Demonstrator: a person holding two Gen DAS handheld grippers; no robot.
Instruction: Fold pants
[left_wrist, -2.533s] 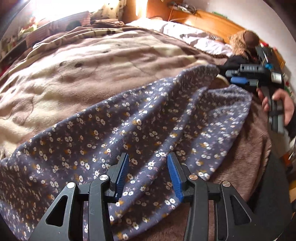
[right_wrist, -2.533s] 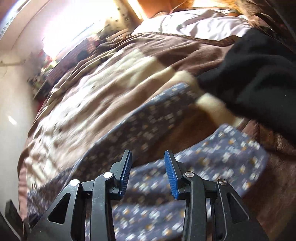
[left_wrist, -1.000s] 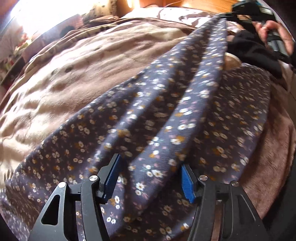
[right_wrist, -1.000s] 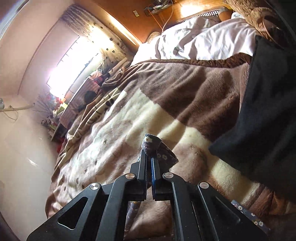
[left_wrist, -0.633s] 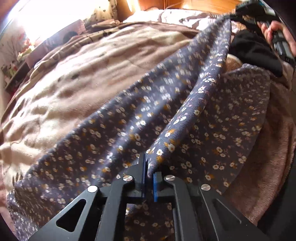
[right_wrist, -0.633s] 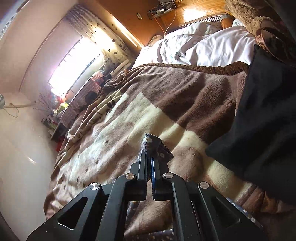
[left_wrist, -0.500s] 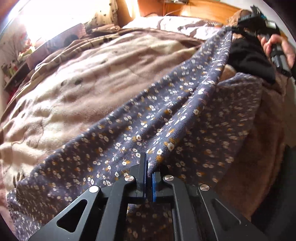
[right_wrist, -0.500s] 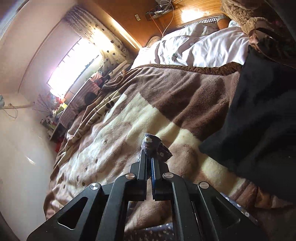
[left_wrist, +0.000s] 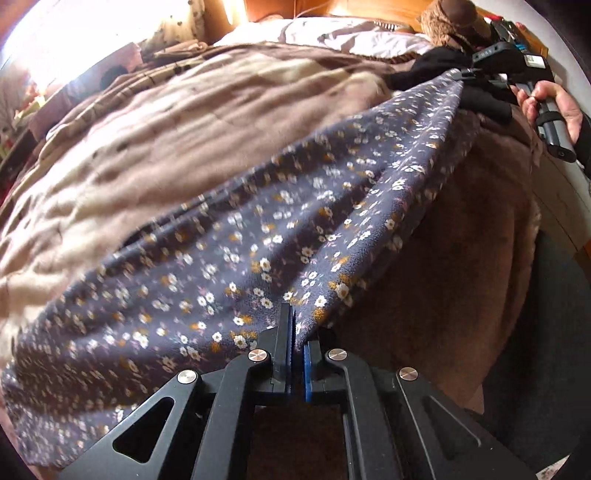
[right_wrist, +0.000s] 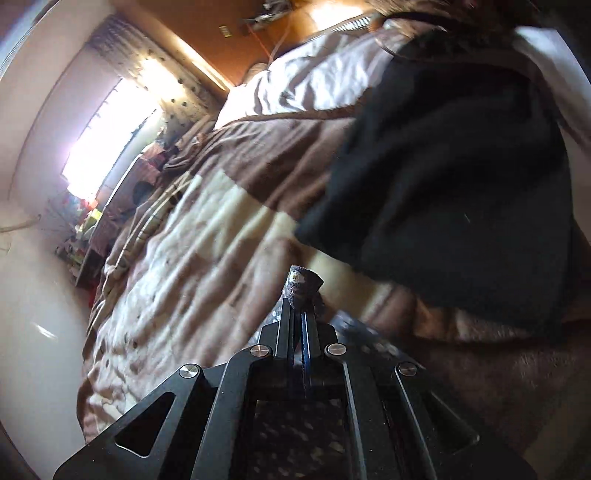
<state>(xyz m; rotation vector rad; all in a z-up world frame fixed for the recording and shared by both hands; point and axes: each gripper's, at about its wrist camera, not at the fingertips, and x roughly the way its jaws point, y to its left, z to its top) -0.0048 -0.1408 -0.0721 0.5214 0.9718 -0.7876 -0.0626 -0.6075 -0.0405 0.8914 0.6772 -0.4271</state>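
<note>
The pants (left_wrist: 258, 236) are dark blue-grey with small white and orange flowers. They lie stretched over a brown and cream blanket (left_wrist: 177, 122) on a bed. My left gripper (left_wrist: 293, 325) is shut on the pants' near edge. My right gripper (left_wrist: 463, 72) is shut on the far end of the same edge, at the upper right of the left wrist view, with the fabric taut between the two. In the right wrist view my right gripper (right_wrist: 300, 295) pinches a small bunch of the pants (right_wrist: 301, 282) above the blanket (right_wrist: 192, 266).
A black garment (right_wrist: 454, 173) lies on the bed just right of my right gripper. A white pillow (left_wrist: 351, 33) and a brown plush toy (left_wrist: 450, 14) sit by the wooden headboard. A bright window (right_wrist: 110, 125) is at the left. The bed's edge (left_wrist: 517, 229) drops off at the right.
Both grippers have shut on the pants' edge and lifted it. The lifted leg has swung over to the right and now covers the other leg. The right gripper has moved nearer the black garment.
</note>
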